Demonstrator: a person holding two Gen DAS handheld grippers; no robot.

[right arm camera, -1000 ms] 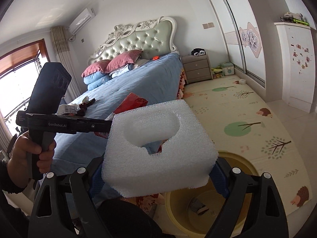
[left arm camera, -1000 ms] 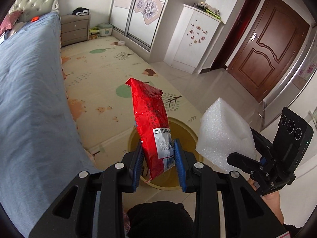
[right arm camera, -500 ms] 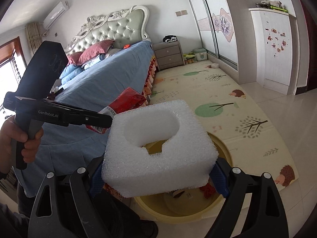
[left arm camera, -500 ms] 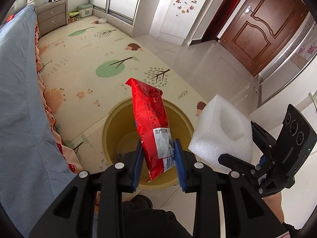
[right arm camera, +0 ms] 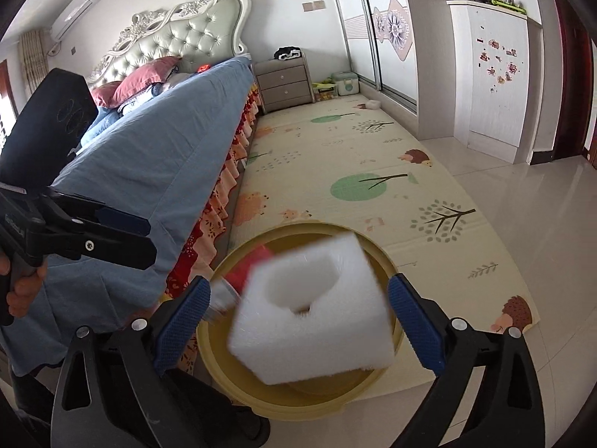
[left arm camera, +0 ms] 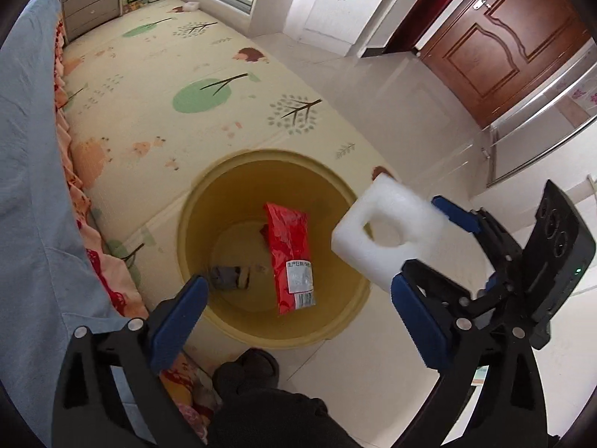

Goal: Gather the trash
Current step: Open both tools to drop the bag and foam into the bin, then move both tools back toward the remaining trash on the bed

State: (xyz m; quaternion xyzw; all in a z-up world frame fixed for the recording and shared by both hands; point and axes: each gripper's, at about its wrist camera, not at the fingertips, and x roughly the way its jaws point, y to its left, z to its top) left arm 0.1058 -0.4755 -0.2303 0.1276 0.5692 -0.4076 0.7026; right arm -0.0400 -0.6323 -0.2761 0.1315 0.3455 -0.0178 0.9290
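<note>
A yellow bin (left arm camera: 194, 201) stands on the floor by the bed. In the left wrist view my left gripper (left arm camera: 298, 321) is open and empty above it. A red snack bag (left arm camera: 293, 250) is inside the bin, beside a dark scrap (left arm camera: 229, 278). The white foam block (left arm camera: 388, 239) is in the air at the bin's right rim, between the open jaws of my right gripper (left arm camera: 436, 246). In the right wrist view my right gripper (right arm camera: 298, 317) is open and the blurred foam block (right arm camera: 317, 321) hangs loose over the bin (right arm camera: 377, 384), apart from both pads.
The blue bed (right arm camera: 156, 164) with a frilled skirt runs along the left. A patterned play mat (left arm camera: 156, 86) covers the floor beyond the bin. Glossy white tiles (left arm camera: 403, 93) lead to a brown door (left arm camera: 500, 52). My dark shoe (left arm camera: 250, 369) is by the bin.
Both grippers have opened. The red bag has dropped from my left gripper into the bin. The foam block has left my right gripper's pads and is falling over the bin.
</note>
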